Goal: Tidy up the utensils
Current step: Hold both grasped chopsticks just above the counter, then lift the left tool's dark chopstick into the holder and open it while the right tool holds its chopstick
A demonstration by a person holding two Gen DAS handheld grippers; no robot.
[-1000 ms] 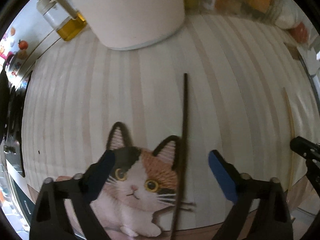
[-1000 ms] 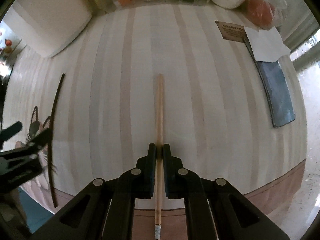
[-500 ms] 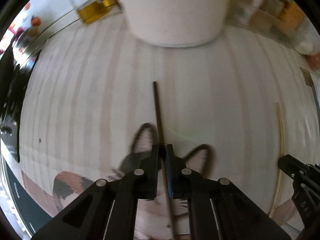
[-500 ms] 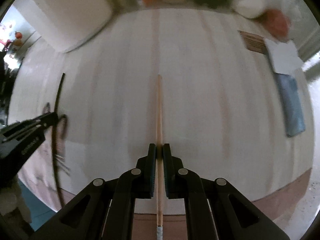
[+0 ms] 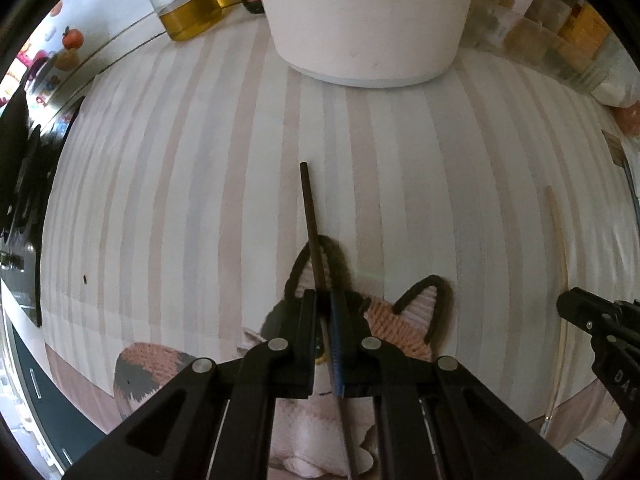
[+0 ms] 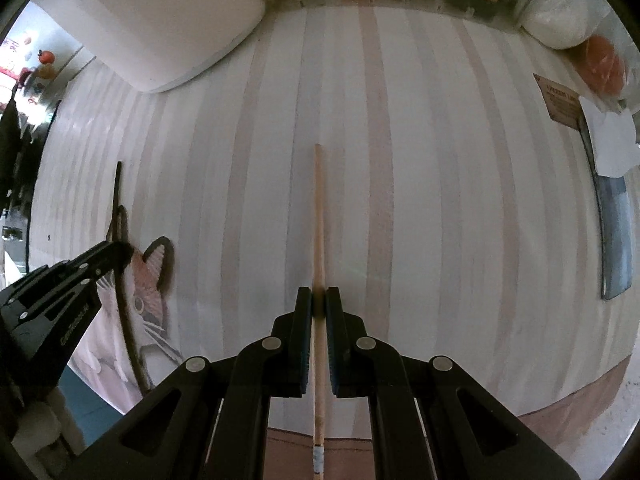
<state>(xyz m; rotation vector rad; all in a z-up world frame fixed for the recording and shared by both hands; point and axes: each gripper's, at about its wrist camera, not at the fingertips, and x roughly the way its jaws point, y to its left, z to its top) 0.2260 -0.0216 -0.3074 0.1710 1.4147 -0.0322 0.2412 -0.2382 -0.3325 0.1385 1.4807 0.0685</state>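
My left gripper (image 5: 323, 300) is shut on a dark brown chopstick (image 5: 310, 216) that points away over the striped cloth and crosses a cat-shaped mat (image 5: 400, 320). My right gripper (image 6: 319, 298) is shut on a light wooden chopstick (image 6: 319, 208) that points straight ahead over the cloth. The light chopstick also shows in the left wrist view (image 5: 558, 240) at the right, with the right gripper (image 5: 568, 304) on it. The dark chopstick (image 6: 117, 200) and the left gripper (image 6: 124, 254) show at the left of the right wrist view.
A large white pot (image 5: 368, 20) stands at the back, with an oil bottle (image 5: 184, 4) and jars beside it. A dark blue flat object (image 6: 614, 236) under white paper (image 6: 608, 140) lies at the right. Bags and boxes line the back edge.
My left gripper was open around the dark chopstick one second ago and has shut on it. The left view has moved forward toward the white pot. The right gripper still holds the light chopstick.
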